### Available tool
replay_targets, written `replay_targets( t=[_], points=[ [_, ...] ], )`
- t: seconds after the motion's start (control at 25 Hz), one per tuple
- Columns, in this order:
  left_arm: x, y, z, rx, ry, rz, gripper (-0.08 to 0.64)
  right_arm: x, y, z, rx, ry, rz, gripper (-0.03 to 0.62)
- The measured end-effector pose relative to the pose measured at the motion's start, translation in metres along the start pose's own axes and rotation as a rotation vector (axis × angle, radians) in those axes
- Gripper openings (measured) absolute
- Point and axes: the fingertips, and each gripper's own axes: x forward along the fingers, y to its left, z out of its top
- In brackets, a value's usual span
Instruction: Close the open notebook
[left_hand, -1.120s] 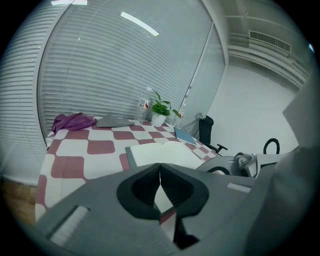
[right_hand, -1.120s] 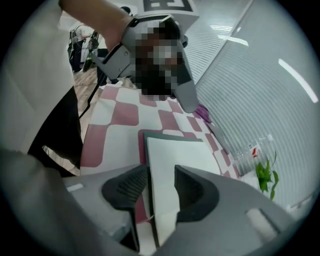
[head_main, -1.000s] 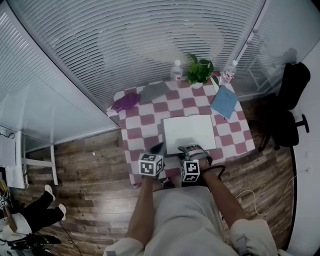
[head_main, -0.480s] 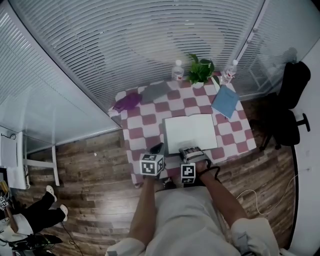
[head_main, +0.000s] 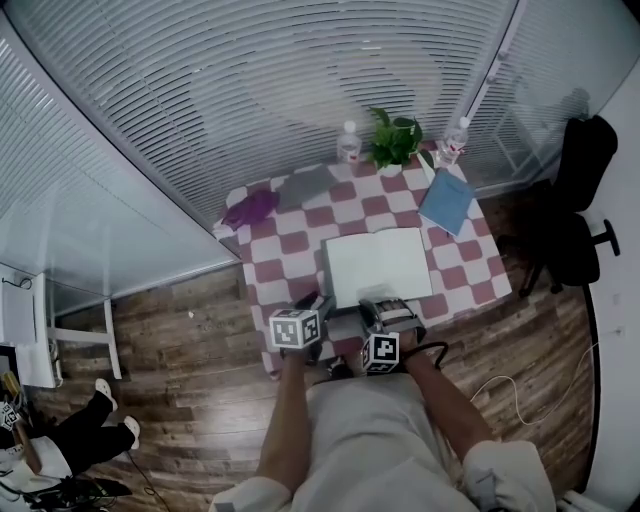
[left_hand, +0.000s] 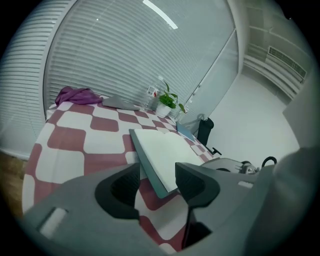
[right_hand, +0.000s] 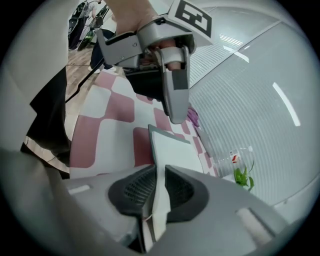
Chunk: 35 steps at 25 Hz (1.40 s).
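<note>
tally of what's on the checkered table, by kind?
Books: 2 (open notebook, blue book)
Bottles: 2 (bottle by the grey cloth, bottle by the blue book)
Cloths: 2 (purple cloth, grey cloth)
Plants: 1 (potted plant)
Total: 7

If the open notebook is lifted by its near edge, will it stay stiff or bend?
Probably floppy: the right gripper, whose jaws have just been closing, pinches thin-looking pages at the near edge of the open notebook. Its dark cover looks stiffer. It lies flat, so it should slide, not roll.
</note>
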Motion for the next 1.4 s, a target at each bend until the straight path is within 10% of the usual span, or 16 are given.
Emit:
replay_targets(
  t=[0.56, 1.08, 1.4],
  points=[
    [0.043, -0.011, 0.004, -0.46, -0.092, -0.205, 0.239, -0.019, -0.021, 0.0, 0.125, -0.053, -0.072, 0.051],
    [0.043, -0.033, 0.024, -0.282, -0.044, -0.233, 0.236, -0.007, -0.009, 0.025, 0.16, -0.123, 0.051, 0.126],
    [0.037, -0.052, 0.033, -0.168, -0.009, -0.259, 0.238, -0.008, -0.026, 0.036, 0.171, -0.135, -0.041, 0.169]
  ],
)
